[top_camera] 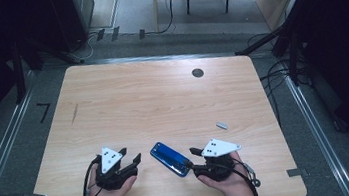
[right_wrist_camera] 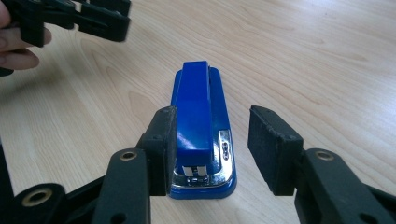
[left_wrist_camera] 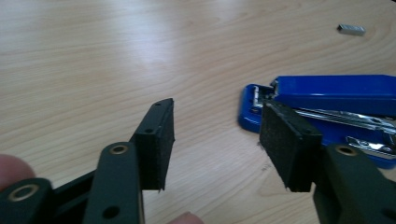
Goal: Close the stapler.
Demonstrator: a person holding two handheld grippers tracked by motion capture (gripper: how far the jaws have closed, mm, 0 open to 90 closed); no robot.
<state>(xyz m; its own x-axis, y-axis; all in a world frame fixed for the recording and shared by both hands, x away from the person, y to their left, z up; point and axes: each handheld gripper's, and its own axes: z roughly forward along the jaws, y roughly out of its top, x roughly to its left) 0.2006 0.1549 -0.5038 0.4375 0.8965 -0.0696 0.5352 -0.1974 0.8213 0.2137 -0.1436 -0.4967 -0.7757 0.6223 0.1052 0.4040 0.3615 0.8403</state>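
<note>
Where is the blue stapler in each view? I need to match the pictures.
High view: blue stapler lies near the table's front edge, between the two grippers.
Left gripper view: at the right, behind the right-hand one of the fingers.
Right gripper view: bottom centre, between the fingers.
Shared landmark: the small grey strip beyond the stapler, also top right in the left gripper view.

Blue stapler (right_wrist_camera: pixel 200 121), pale woodgrain table (top_camera: pixel 162 99)
</note>
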